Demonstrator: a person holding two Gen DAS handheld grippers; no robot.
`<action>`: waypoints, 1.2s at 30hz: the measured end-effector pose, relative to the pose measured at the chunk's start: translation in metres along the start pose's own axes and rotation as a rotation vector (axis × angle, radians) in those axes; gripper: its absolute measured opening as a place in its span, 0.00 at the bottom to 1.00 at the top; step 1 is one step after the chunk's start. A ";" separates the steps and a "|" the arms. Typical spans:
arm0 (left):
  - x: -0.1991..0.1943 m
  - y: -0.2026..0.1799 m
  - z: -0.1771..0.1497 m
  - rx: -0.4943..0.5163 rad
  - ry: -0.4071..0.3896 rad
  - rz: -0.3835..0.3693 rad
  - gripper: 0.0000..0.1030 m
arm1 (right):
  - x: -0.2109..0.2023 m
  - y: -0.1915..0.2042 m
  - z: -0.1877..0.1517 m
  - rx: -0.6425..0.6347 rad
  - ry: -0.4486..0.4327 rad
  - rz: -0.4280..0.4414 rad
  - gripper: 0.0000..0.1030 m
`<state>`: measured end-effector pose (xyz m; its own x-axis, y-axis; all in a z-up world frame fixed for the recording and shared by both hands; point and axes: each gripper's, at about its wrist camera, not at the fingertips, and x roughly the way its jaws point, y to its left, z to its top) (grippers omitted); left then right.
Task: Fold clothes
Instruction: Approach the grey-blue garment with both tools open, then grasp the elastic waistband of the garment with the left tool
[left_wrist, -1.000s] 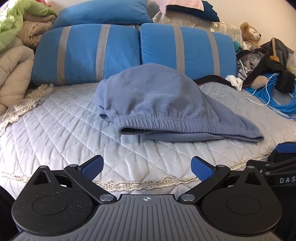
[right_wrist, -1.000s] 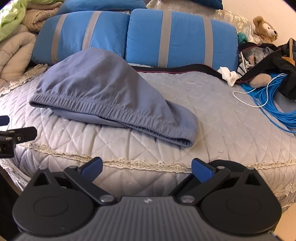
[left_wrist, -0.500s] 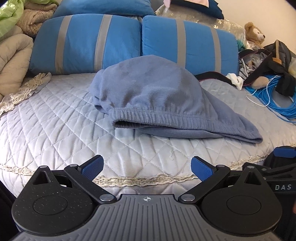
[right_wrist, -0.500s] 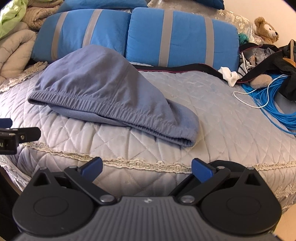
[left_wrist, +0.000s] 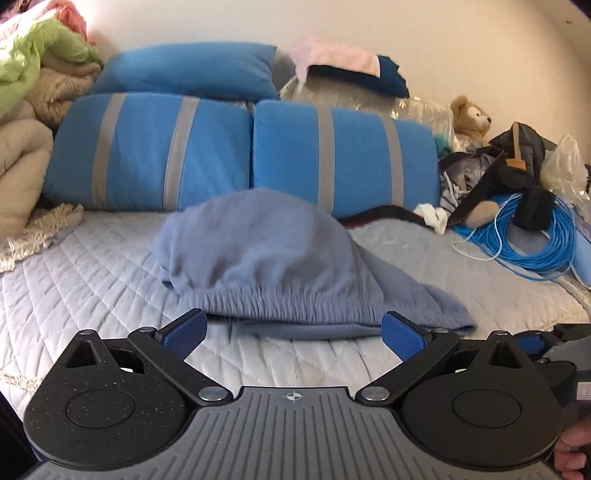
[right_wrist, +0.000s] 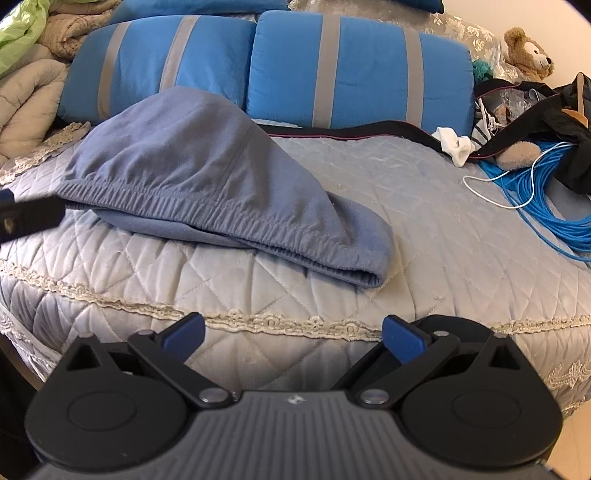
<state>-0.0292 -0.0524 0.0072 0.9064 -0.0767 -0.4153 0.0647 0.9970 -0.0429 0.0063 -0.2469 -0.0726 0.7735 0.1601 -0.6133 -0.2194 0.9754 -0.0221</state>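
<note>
A grey-blue garment (left_wrist: 280, 258) with an elastic waistband lies in a heap on the quilted bed (left_wrist: 92, 280); it also shows in the right wrist view (right_wrist: 207, 177). My left gripper (left_wrist: 293, 332) is open and empty, its blue fingertips (left_wrist: 184, 332) just short of the waistband's near edge. My right gripper (right_wrist: 293, 336) is open and empty, over the bed's lace-trimmed front edge, a short way from the garment's right end. The left gripper's tip (right_wrist: 29, 218) shows at the left edge of the right wrist view.
Two blue striped pillows (left_wrist: 155, 147) stand behind the garment. Folded blankets (left_wrist: 22, 122) pile at the left. A coil of blue cable (left_wrist: 532, 240), dark clothes (left_wrist: 517, 162) and a teddy bear (left_wrist: 471, 118) lie at the right.
Both grippers have moved forward toward the garment. The left one has closed in most, and its fingertips now reach the waistband edge. Both stay open.
</note>
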 end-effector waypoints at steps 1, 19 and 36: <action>0.004 0.001 0.003 0.004 0.018 -0.002 1.00 | -0.001 0.000 0.000 0.000 -0.002 0.000 1.00; 0.013 -0.004 0.036 0.310 -0.069 0.063 1.00 | -0.007 -0.005 0.001 0.055 -0.019 0.059 0.99; 0.070 -0.043 -0.036 1.104 0.012 0.399 1.00 | -0.010 -0.011 -0.001 0.075 -0.038 0.091 0.99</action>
<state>0.0167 -0.1009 -0.0526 0.9408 0.2489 -0.2299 0.1093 0.4192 0.9013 0.0007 -0.2590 -0.0669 0.7745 0.2529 -0.5798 -0.2457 0.9649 0.0928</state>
